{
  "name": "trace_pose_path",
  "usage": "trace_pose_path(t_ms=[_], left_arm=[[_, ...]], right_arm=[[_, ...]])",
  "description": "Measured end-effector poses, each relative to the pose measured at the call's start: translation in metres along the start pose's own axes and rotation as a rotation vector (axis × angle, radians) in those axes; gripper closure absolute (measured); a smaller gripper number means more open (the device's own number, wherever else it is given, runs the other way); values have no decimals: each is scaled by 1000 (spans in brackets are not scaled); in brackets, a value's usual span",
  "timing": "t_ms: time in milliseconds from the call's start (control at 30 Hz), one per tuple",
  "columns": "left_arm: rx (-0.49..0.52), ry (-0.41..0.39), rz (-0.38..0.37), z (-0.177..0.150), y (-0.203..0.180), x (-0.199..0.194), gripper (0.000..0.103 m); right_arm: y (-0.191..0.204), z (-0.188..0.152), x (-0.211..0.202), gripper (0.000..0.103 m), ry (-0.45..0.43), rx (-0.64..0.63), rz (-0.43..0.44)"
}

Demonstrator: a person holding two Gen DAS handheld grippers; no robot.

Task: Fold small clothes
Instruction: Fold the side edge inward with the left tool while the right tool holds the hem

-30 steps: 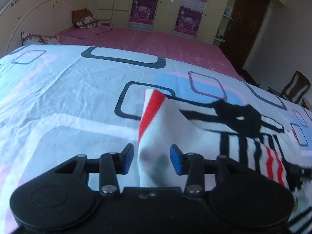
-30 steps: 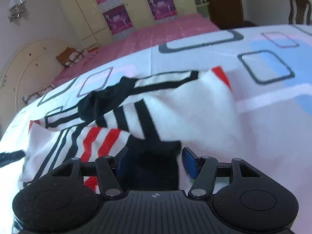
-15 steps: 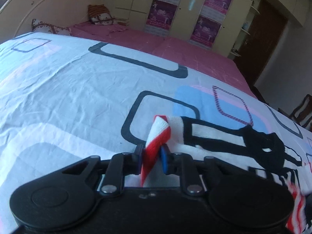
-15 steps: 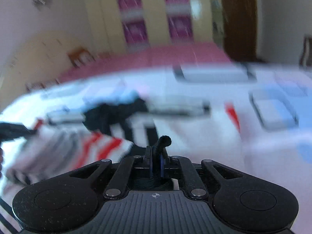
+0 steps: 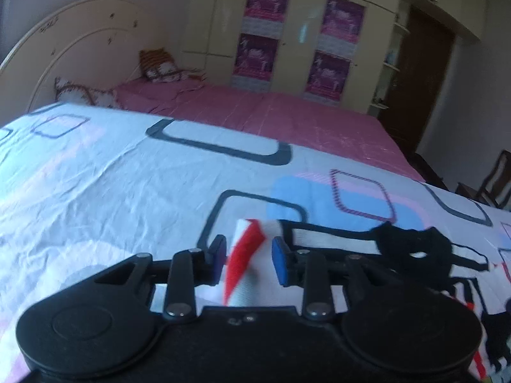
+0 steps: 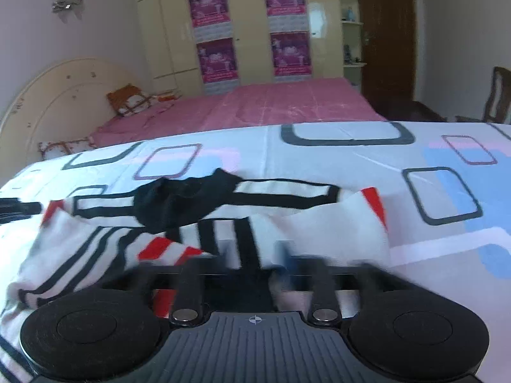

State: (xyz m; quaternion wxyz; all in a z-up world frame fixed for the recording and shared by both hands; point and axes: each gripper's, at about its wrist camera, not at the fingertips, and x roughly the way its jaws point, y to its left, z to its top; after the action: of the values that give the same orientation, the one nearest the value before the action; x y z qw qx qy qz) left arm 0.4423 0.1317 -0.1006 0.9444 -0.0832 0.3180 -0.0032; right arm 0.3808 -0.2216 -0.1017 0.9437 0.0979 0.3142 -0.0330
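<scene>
A small white garment with black and red stripes (image 6: 223, 223) lies crumpled on the patterned bedsheet (image 6: 319, 153). It has a black collar (image 6: 182, 198). In the left wrist view my left gripper (image 5: 247, 255) stands open, with the garment's red-edged corner (image 5: 242, 255) loose between its blue pads. The black collar (image 5: 412, 249) lies to its right. In the right wrist view my right gripper (image 6: 255, 258) is open over the garment's near edge; its fingers are blurred by motion.
The sheet (image 5: 111, 191) covers the near part of the bed. Pink bedding (image 6: 271, 105) lies beyond, with pillows (image 6: 127, 102) by the headboard. Wardrobes with purple posters (image 6: 249, 25) stand behind. A wooden chair (image 6: 498, 95) stands at the right.
Both grippers, shut on the garment half a second ago, have opened and let it go. The fabric has dropped back onto the sheet.
</scene>
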Motion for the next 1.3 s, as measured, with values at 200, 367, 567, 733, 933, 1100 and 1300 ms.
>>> trace_pose_path(t_ms=[200, 367, 567, 733, 933, 1100, 1300], left_arm=[[71, 94, -30, -13, -19, 20, 72], [63, 113, 13, -19, -15, 40, 69], [34, 114, 28, -16, -11, 48, 69], [46, 118, 31, -14, -12, 45, 69], [59, 101, 35, -17, -18, 22, 71], [84, 90, -1, -24, -27, -8, 70], [117, 136, -42, -52, -39, -35, 68]], right_arm=[[0, 2, 0, 79, 11, 51, 52], [22, -3, 16, 79, 64, 2, 111], [18, -18, 36, 79, 109, -101, 30], [11, -12, 23, 79, 93, -64, 27], [22, -8, 5, 79, 69, -55, 81], [35, -10, 2, 79, 82, -71, 117], [45, -21, 1, 79, 110, -114, 127]])
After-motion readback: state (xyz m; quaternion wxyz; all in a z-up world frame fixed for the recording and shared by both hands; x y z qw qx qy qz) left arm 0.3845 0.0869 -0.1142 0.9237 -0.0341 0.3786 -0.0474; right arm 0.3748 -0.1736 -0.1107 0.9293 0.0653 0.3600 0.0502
